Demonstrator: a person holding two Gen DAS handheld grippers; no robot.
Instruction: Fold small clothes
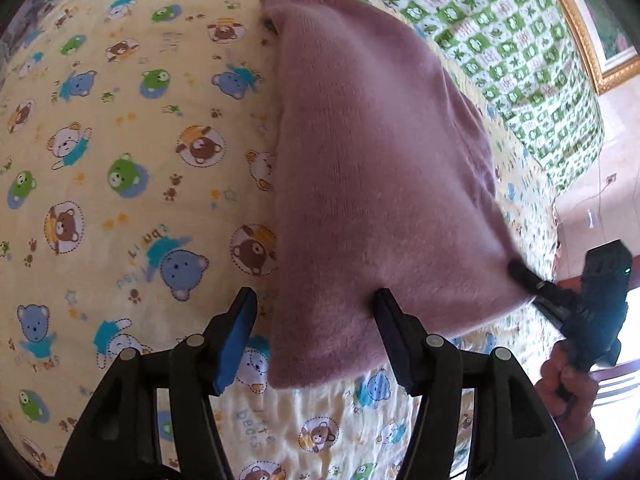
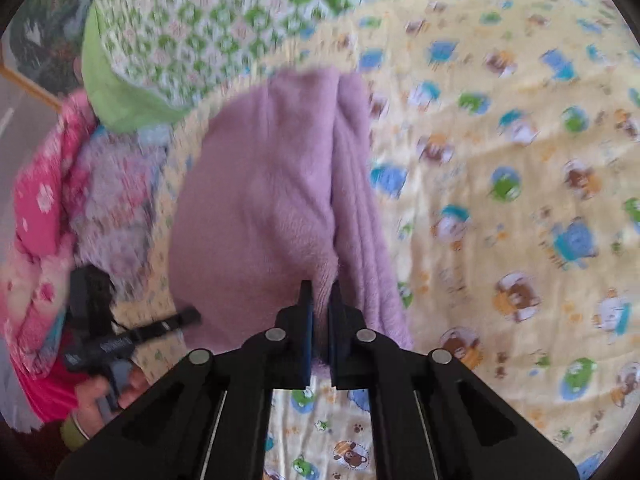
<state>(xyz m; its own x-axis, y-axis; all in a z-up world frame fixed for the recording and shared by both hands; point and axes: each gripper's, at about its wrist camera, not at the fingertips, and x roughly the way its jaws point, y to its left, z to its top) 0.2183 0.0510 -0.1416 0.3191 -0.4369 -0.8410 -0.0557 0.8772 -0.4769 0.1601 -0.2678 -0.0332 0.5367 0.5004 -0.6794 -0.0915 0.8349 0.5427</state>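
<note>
A bed fills both views, covered by a pale yellow sheet printed with little bears, and it spreads out ahead of and under both tongs. Farther off, beyond the tips of the tongs, a green and white checked quilt lies over the far part of the bed. In the right wrist view a heap of pink and patterned bedding sits off to the left of the right tongs, blurred.

The mauve knitted sweater lies folded lengthwise on the sheet, stretching away from both tongs, with its near edge lifted and pulled taut between them.

The left tongs stand open. Their blue-padded finger is out over the bare sheet just beside the sweater's near corner, and the other finger rests against the knit, so the corner lies between the fingers with no squeeze on it.

The right tongs are closed on the sweater, pinching a fold of its near edge between the pads. In the left wrist view they show at the far right, with one finger on the sweater's other near corner and a hand around the handle below.
</note>
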